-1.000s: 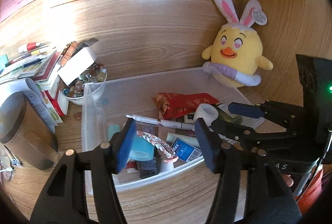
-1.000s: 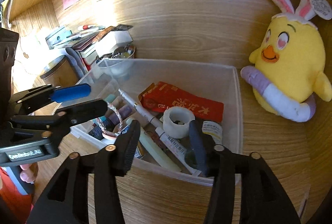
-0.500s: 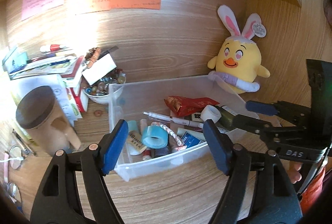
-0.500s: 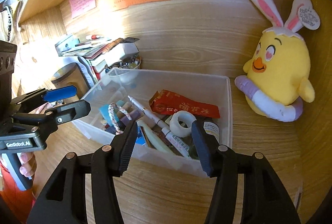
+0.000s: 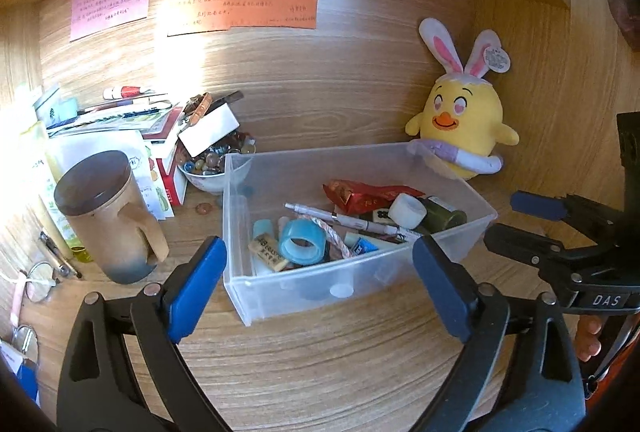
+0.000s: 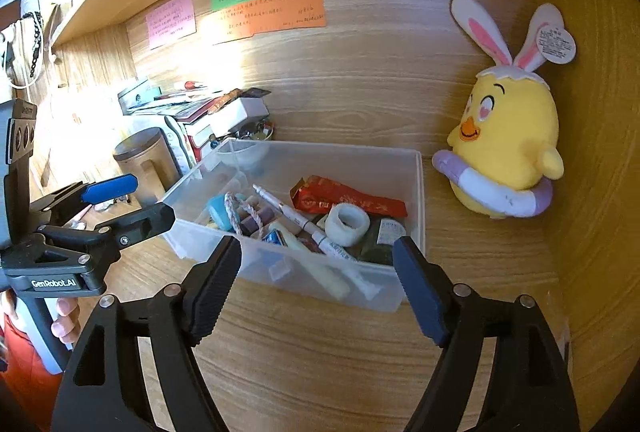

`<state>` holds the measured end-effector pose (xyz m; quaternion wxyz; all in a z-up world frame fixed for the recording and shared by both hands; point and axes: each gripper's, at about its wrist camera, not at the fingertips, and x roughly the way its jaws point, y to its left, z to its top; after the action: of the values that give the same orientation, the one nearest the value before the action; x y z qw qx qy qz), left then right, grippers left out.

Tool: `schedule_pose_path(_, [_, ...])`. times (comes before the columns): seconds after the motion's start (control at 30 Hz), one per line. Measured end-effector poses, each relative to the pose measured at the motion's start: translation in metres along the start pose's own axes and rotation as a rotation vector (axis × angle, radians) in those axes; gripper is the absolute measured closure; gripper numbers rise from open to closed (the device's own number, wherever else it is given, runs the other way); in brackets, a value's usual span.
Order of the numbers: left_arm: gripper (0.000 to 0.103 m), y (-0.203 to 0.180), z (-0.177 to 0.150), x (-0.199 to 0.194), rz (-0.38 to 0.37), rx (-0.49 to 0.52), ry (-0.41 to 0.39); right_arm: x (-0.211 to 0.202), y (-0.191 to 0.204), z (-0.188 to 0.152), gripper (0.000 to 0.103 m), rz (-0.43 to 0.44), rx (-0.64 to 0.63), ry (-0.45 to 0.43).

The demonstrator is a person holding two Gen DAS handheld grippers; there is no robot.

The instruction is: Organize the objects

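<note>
A clear plastic bin (image 5: 320, 168) (image 6: 340, 164) stands on the wooden desk. Inside it lie a blue tape roll (image 5: 302, 242) (image 6: 219, 210), a white tape roll (image 5: 407, 210) (image 6: 347, 224), a red packet (image 5: 360, 194) (image 6: 344, 198), a white pen (image 5: 340, 219) (image 6: 292, 214), a braided bracelet (image 5: 332, 237) and an eraser (image 5: 269, 252). My left gripper (image 5: 318, 286) (image 6: 120, 204) hovers in front of the bin's near wall, its jaws opening, nothing between the pads. My right gripper (image 6: 318, 274) (image 5: 536, 222) hangs before the bin's right end, jaws also opening and empty.
A yellow plush chick (image 5: 466, 128) (image 6: 508, 152) leans in the back right corner. Left of the bin are a brown lidded mug (image 5: 108, 212), a bowl of beads (image 5: 208, 168) and a stack of books and papers (image 5: 120, 116). Sticky notes (image 5: 240, 8) hang on the back wall under a shelf.
Both grippers have drawn back from the bin, which now looks smaller and farther. Both pairs of jaws have spread wider. The bin's contents have not moved.
</note>
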<state>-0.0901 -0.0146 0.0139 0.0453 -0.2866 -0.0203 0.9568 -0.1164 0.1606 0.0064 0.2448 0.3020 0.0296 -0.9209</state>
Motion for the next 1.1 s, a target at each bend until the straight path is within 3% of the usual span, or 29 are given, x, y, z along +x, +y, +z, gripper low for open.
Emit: schedule_pose_path(1.1, [0.007,-0.01,-0.01,-0.008,-0.021,-0.01,-0.002,-0.006,0.006,-0.013,0.026,0.015,-0.004,0.014])
